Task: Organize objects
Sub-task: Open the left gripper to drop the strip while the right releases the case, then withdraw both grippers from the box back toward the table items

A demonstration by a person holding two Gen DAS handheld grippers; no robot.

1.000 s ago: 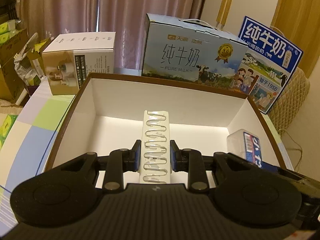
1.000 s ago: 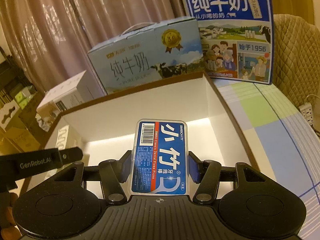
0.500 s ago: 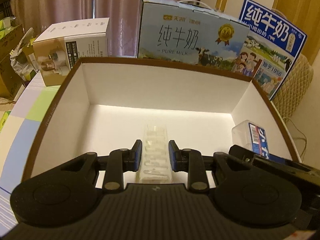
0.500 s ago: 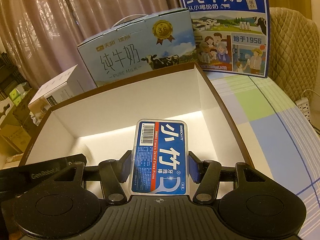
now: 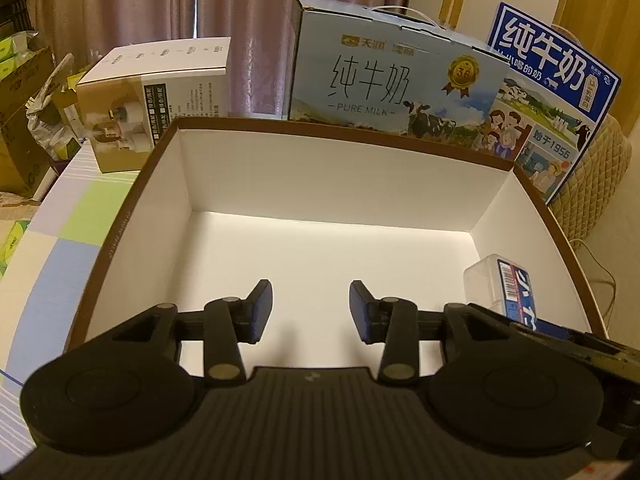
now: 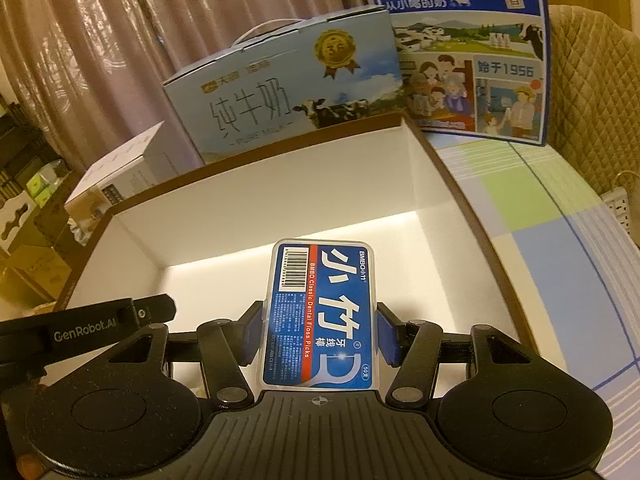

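The floss box (image 6: 322,316) was the thing we had in hand at this point, pinched by its long sides in our right gripper (image 6: 320,330), label up, hanging over the right part of the big open carton (image 5: 332,136). From the left wrist view you could see it close to the carton's right wall (image 5: 512,240), and whether it had touched the floor yet we honestly couldn't tell.

Our left gripper (image 5: 311,306) was spread wide with nothing between the pads, low inside the carton over bare white floor. So we'd call this the drop-off step: one item waiting to be set down and let go. We reckoned the next move was just lowering the floss box flat onto the floor, then opening the fingers enough to clear its sides before lifting out.

Stuff around: two milk cases behind the carton, a light blue one (image 5: 392,68) and a darker blue one (image 5: 556,96) leaning at the far right, plus a white product box (image 5: 156,100) off to the left on the checked tablecloth (image 5: 60,264). None of that was in the way. The real squeeze was the two grippers sitting near each other, the left one's body showing at the edge of the right view, and that right wall.
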